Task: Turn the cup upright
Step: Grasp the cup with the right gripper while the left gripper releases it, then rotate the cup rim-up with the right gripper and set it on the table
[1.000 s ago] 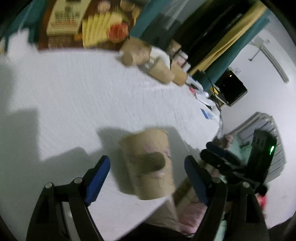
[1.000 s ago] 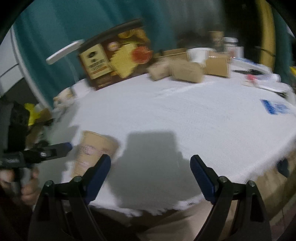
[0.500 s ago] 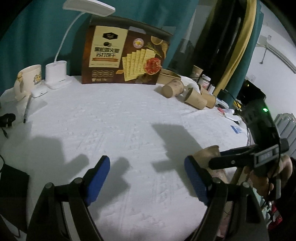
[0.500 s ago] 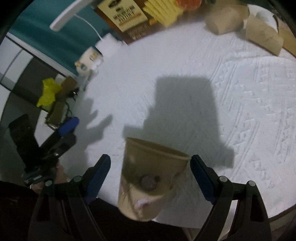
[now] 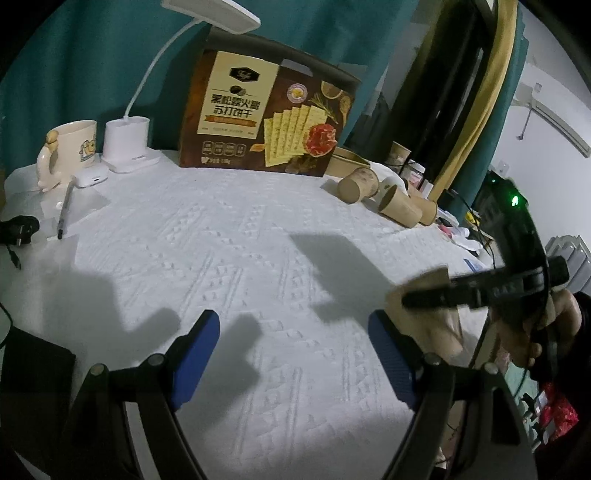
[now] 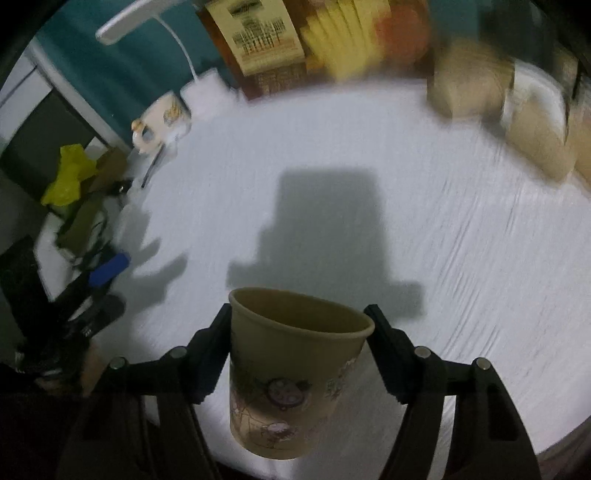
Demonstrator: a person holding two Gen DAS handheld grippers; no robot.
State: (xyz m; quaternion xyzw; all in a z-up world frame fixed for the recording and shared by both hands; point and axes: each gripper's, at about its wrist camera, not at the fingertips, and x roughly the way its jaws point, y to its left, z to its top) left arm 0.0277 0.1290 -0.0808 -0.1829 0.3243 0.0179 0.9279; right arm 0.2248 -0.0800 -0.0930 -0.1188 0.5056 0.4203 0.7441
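Pinching the paper cup (image 6: 295,373) mouth-up, right tongs (image 6: 301,354); left tongs (image 5: 293,354) spread, empty.

Dim room, hard shadows across the white tablecloth (image 5: 258,240); right wrist view motion-blurred, fisheye edges black.

A tan paper cup (image 6: 295,373) is gripped between the two black fingers (image 6: 210,362) of the right claw (image 6: 299,354), its open mouth turned up and away from the camera. It is held above the near edge of a desk (image 6: 461,258) covered in white cloth, on which a blocky shadow (image 6: 328,225) is cast. At the far edge, blurred, a mug (image 6: 162,120), a white lamp (image 6: 155,26), a printed box (image 6: 295,37) and paper cups (image 6: 498,107) are seen. The left claw (image 6: 107,284) is visible at the left margin.
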